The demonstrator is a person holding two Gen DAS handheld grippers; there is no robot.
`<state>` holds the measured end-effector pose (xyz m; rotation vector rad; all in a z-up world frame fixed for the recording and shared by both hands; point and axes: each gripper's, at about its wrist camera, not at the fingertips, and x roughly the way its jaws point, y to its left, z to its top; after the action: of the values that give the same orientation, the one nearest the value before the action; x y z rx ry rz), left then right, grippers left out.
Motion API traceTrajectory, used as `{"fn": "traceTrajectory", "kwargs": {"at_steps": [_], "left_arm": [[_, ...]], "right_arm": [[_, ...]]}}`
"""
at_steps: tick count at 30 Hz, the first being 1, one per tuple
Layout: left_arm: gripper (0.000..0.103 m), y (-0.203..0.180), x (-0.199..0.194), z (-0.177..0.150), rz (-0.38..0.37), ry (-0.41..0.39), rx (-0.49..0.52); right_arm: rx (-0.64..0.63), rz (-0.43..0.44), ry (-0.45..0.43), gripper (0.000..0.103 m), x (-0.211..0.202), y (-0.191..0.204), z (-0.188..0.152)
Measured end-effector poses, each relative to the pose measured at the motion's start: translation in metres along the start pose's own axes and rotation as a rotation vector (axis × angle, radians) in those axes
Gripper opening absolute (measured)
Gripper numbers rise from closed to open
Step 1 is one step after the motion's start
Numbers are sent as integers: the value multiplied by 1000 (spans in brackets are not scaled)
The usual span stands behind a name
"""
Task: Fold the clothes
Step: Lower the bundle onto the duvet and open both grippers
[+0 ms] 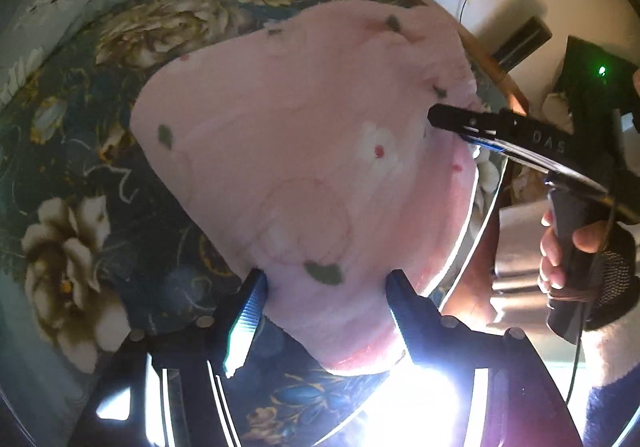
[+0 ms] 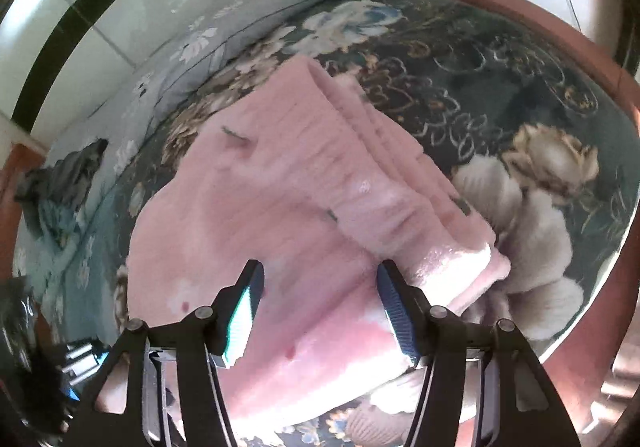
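Pink garment (image 1: pixel 304 151) is lying partly folded on the bed (image 1: pixel 80 119), on the dark floral blanket (image 2: pixel 500 95). Left gripper (image 1: pixel 325 281) is hovering over its near edge, fingers (image 1: pixel 252 299) spread wide, gripping nothing. Right gripper (image 2: pixel 320 275) is sitting over the garment (image 2: pixel 280 207) too, fingers (image 2: pixel 394 299) apart and empty, folded layers stacking along the right side. Grey pillow (image 2: pixel 240 19) is resting at the far edge.

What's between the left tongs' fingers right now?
Only the pink garment: its near edge lies in the open left tongs, seen in the left wrist view.
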<state>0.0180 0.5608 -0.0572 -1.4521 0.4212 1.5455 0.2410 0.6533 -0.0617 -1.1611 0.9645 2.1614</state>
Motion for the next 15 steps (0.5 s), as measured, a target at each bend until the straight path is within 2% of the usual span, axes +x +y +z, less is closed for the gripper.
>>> {"fn": "traceTrajectory", "kwargs": {"at_steps": [4, 7, 10, 13, 15], "left_arm": [[66, -1, -27, -4, -28, -57, 42], [66, 2, -49, -16, -17, -126, 61], [67, 6, -57, -35, 3, -155, 66], [78, 11, -63, -54, 4, -149, 51], [82, 16, -68, -63, 5, -155, 31]], "right_arm": [[2, -17, -64, 60, -22, 13, -10], [53, 9, -145, 61, -44, 23, -32], [109, 16, -155, 68, -51, 35, -66], [133, -30, -144, 74, -51, 52, -95], [150, -18, -141, 76, -52, 61, -112]]}}
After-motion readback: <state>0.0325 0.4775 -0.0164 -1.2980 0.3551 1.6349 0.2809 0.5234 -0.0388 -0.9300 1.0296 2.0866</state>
